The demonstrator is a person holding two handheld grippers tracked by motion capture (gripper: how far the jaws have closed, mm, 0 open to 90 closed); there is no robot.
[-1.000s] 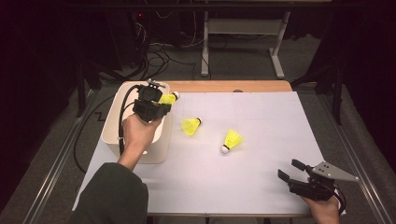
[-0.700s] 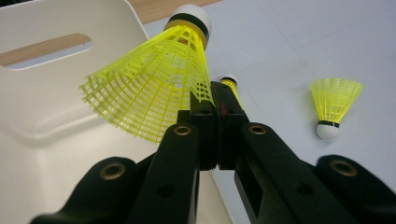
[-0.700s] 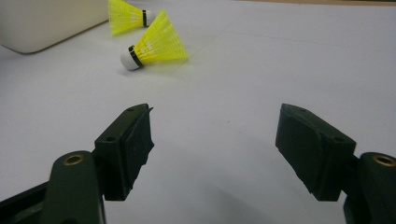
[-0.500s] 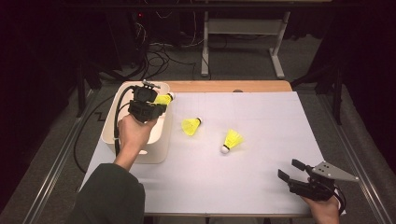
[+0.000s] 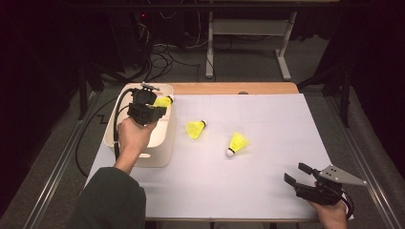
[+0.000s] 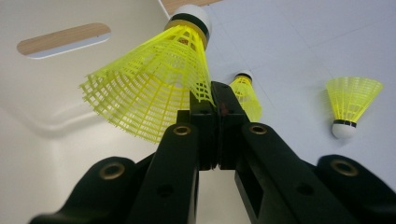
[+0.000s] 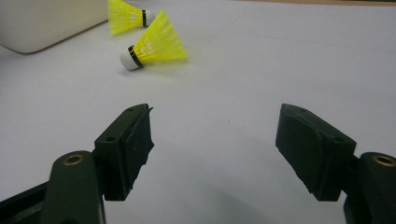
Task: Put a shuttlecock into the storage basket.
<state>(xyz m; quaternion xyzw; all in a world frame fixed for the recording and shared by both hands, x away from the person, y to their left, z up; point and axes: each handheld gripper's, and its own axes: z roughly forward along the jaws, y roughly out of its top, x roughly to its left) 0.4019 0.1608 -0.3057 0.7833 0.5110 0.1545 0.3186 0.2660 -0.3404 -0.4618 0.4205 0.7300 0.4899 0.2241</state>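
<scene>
Since the earlier frames the left gripper (image 5: 160,106) has shifted only slightly over the bin, carrying its shuttlecock with it; the right gripper (image 5: 300,177) and the two loose shuttlecocks lie where they did.

The white worktop (image 5: 267,124) is bare across its middle and right, with wide open room between the bin and the right gripper. A strip of wood shows along its far edge. The cream bin (image 5: 160,155) stands at the worktop's left edge, its near wall just beside the person's left hand (image 5: 133,136).

The left gripper's jaws are clamped on the skirt rim of the held shuttlecock (image 6: 154,88), which hangs over the bin's far right corner. In the left gripper view its long axis runs up and to the right, cork away from the camera, skirt flaring toward the bin's inside wall and handle slot (image 6: 63,39).

The right gripper rests at the near right corner, jaws spread wide with nothing between them.

Of the loose ones, the middle shuttlecock (image 5: 196,129) lies on its side, cork toward the right; the right shuttlecock (image 5: 236,143) points its cork toward the near edge. The right gripper view shows their corks' black bands.
</scene>
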